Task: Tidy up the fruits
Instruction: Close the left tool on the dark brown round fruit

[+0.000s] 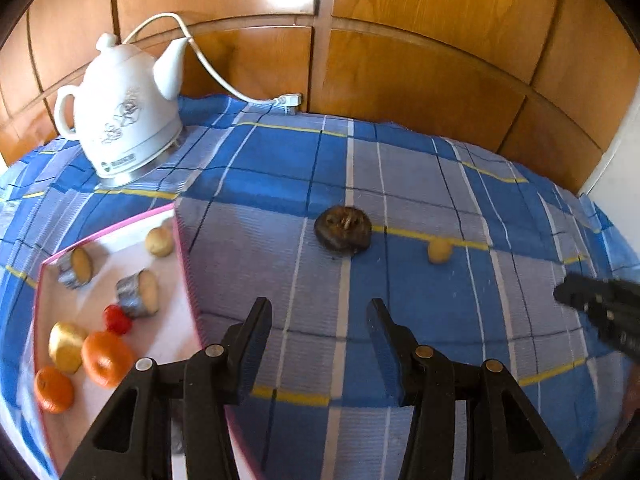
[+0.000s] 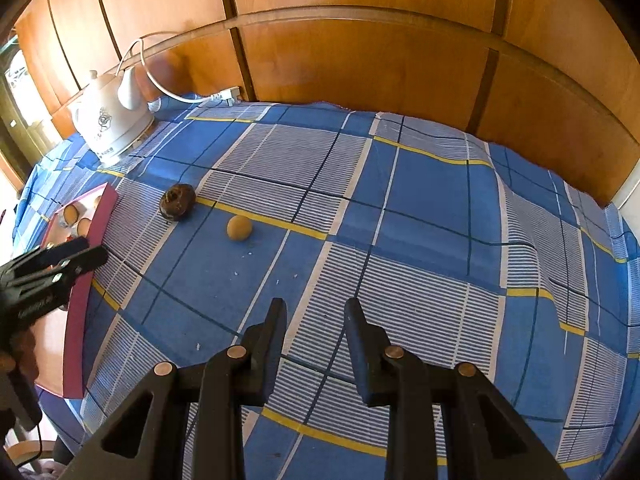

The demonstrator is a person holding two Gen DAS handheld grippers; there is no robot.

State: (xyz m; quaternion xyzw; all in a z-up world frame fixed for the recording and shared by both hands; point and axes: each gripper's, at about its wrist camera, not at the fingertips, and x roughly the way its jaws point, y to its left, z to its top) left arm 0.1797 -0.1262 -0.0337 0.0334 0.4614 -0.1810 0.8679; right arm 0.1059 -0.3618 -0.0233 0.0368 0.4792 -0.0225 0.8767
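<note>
A pink-rimmed white tray (image 1: pixel 120 222) at the left holds two oranges (image 1: pixel 106 364), a golden fruit (image 1: pixel 66 346), a small red fruit (image 1: pixel 117 319), two foil-wrapped cut pieces (image 1: pixel 138 294) and a tan ball (image 1: pixel 159 241). On the cloth lie a dark brown round fruit (image 1: pixel 343 232) (image 2: pixel 177 202) and another tan ball (image 1: pixel 440 251) (image 2: pixel 239 227). My left gripper (image 1: pixel 318 312) is open and empty, by the tray's right rim, short of the brown fruit. My right gripper (image 2: pixel 316 308) hovers over bare cloth, jaws drawn close with nothing between them.
A blue checked cloth (image 2: pixel 420 200) covers the table. A white electric kettle (image 1: pixel 124 112) with its cord stands at the back left. Wooden panels (image 1: pixel 420 72) close off the far side. The left gripper (image 2: pixel 80 252) shows over the tray wall (image 2: pixel 86 300) in the right wrist view.
</note>
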